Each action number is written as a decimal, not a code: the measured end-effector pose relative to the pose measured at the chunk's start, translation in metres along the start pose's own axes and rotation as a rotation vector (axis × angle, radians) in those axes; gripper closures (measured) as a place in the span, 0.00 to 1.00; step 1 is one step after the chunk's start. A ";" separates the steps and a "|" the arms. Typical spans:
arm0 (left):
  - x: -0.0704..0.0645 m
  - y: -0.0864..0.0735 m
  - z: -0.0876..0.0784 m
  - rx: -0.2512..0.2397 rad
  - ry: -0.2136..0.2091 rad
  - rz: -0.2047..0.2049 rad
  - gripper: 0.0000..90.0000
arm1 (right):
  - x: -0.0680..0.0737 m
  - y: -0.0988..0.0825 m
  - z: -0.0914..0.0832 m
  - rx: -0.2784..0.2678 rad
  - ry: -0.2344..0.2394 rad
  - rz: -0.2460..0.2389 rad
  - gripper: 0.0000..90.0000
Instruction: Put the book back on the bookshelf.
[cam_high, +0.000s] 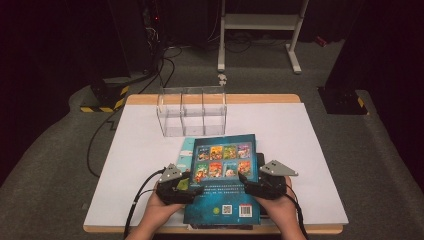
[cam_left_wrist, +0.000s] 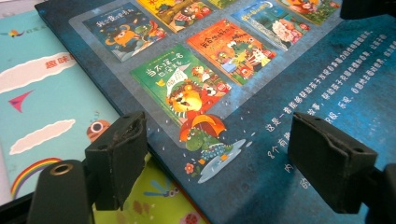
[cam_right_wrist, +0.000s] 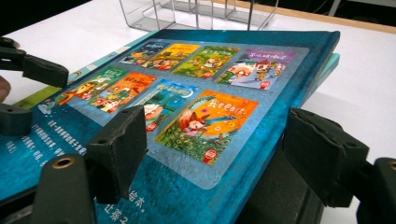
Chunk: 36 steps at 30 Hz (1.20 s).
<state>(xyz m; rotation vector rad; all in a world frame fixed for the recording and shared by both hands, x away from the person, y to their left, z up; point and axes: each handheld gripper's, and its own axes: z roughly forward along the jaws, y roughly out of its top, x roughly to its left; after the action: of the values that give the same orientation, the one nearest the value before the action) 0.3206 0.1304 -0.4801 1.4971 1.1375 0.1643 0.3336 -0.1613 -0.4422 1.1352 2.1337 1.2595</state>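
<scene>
Book (cam_high: 223, 175) with dark blue back cover and eight small pictures lies between your spread jaws: left gripper (cam_high: 189, 186) and right gripper (cam_high: 248, 181) straddle its edges.

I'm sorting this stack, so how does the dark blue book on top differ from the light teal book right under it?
The dark blue book lies on top, its back cover showing a grid of small cover pictures; the light teal book lies beneath, showing white clouds and a rainbow. The blue one is in full view; the teal one peeks out along one side. Both lie flat on the table.
</scene>
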 end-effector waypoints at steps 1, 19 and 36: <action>-0.002 -0.001 0.001 -0.002 0.002 -0.002 0.22 | -0.001 -0.001 0.000 0.001 0.001 0.008 0.23; -0.004 -0.002 0.002 -0.003 -0.004 -0.002 0.25 | -0.011 -0.004 0.001 0.034 0.035 0.075 0.19; -0.006 0.004 0.008 0.003 0.011 0.005 0.28 | 0.000 -0.007 -0.008 0.053 0.001 0.053 0.19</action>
<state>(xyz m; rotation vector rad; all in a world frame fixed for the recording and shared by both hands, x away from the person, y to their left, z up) 0.3249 0.1219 -0.4767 1.5031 1.1438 0.1749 0.3251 -0.1676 -0.4444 1.2212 2.1631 1.2330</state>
